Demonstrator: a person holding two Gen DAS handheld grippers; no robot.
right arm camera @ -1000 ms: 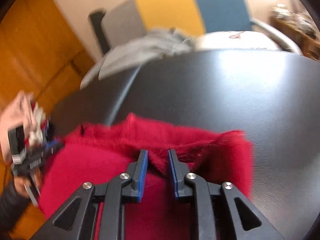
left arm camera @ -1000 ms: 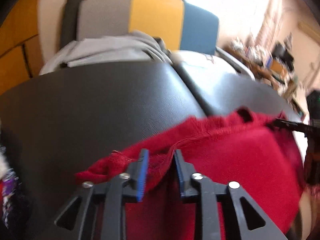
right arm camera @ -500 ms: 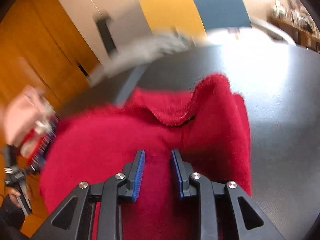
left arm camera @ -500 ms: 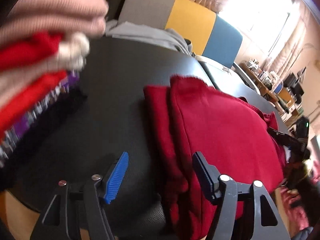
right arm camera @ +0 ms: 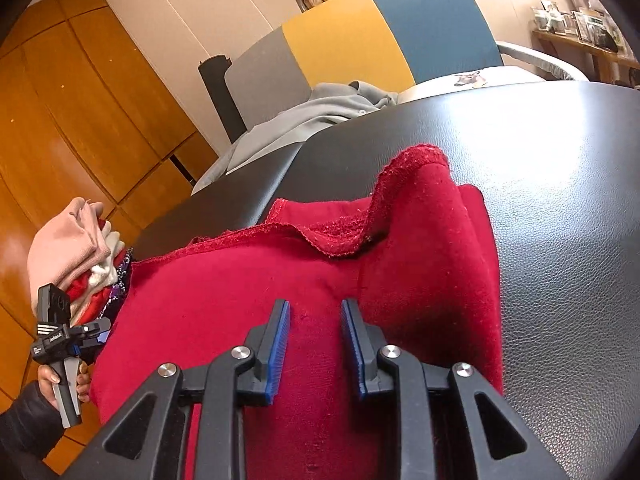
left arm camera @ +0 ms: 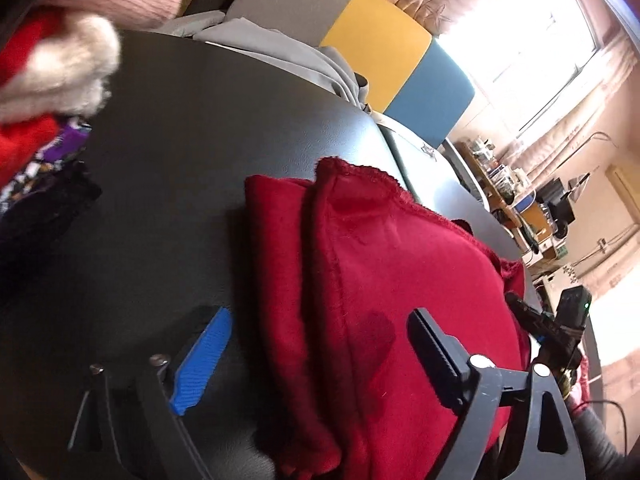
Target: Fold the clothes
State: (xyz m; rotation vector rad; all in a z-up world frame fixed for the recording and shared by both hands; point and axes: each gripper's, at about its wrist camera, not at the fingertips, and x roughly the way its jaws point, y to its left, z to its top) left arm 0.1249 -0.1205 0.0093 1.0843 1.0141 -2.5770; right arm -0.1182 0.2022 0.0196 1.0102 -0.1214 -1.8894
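Note:
A dark red garment lies folded on the black table, with a rolled edge along its left side. My left gripper stands wide open over that near edge, one finger on each side of the fold and nothing pinched. In the right wrist view the red garment has a flap turned over at its far right corner. My right gripper hovers low over it, open by a narrow gap with no cloth between the pads. The left gripper, held by a hand, shows at the garment's left end.
A stack of folded clothes, pink on top, sits at the table's left end and fills the upper left as clothes. A grey garment lies on the grey, yellow and blue chair behind the table. Cluttered shelves stand far right.
Both grippers let go of the red garment's edge after carrying it over into a fold. The left one opened wide and swung back to the garment's left end; the right one drew back slightly.

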